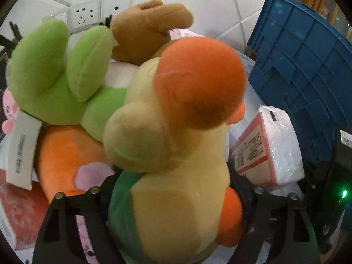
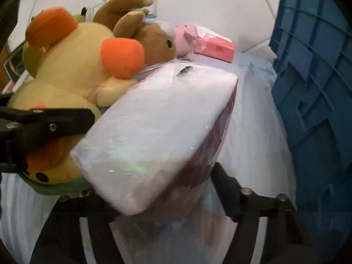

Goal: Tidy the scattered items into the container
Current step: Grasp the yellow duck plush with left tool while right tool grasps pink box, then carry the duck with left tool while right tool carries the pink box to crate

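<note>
My left gripper (image 1: 173, 189) is shut on a yellow plush toy (image 1: 171, 154) with orange ears and a green collar; the toy fills the middle of the left wrist view. It also shows in the right wrist view (image 2: 72, 81), with the left gripper's black finger (image 2: 55, 121) on it. My right gripper (image 2: 154, 189) is shut on a plastic-wrapped tissue pack (image 2: 154, 127), white with a red side, held tilted. The blue crate (image 2: 312, 88) stands at the right; it also shows in the left wrist view (image 1: 303, 70).
A green plush (image 1: 55, 81), a brown plush (image 1: 145, 30), an orange plush (image 1: 66, 154) and a pink plush (image 2: 184, 35) lie piled on the white sheet (image 2: 253, 121). A pink tissue box (image 2: 215, 46) lies behind. Wall sockets (image 1: 88, 15) are at the back.
</note>
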{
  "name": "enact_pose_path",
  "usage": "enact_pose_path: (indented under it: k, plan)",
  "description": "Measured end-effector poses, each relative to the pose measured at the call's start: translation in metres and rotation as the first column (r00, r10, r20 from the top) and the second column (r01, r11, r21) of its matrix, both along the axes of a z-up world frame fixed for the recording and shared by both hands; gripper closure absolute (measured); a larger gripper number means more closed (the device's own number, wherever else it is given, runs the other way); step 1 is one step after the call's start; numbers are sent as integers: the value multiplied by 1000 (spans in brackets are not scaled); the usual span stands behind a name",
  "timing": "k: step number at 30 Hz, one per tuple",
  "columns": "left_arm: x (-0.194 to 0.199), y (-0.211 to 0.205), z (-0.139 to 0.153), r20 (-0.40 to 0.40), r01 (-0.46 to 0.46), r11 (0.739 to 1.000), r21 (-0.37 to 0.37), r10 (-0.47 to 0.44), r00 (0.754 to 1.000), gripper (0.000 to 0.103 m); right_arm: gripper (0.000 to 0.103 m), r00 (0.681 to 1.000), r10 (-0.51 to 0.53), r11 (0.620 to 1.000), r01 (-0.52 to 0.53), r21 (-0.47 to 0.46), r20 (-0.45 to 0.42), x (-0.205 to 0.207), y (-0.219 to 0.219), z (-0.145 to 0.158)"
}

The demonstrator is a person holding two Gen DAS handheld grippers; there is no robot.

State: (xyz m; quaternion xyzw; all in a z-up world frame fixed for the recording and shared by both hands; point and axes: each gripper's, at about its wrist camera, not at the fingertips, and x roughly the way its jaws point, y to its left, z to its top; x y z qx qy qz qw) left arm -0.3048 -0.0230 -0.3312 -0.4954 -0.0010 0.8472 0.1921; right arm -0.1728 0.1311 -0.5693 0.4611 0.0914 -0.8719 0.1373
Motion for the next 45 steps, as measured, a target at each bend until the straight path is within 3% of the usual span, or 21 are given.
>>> enact_pose_path:
  k: [2, 9, 22, 34, 45]
  plan:
    - [5, -3, 4, -5, -13, 1000, 3, 13, 1000, 27, 46, 1000, -20, 999, 21, -26, 11, 1, 5, 5]
    - [37, -15, 25, 1, -59, 998, 8, 59, 998, 28, 47, 998, -48, 996, 52, -72, 50, 19, 17, 33]
    - [124, -38, 111, -63, -112, 993, -47, 109, 992, 28, 47, 998, 47, 992, -42, -119, 45, 98, 34, 134]
    - [196, -40, 198, -153, -159, 985, -62, 148, 977, 28, 47, 985, 168, 972, -172, -159, -38, 180, 51, 239]
    - [244, -33, 255, -236, -210, 977, -48, 193, 952, 28, 46, 969, 220, 952, -239, -189, -116, 216, 85, 291]
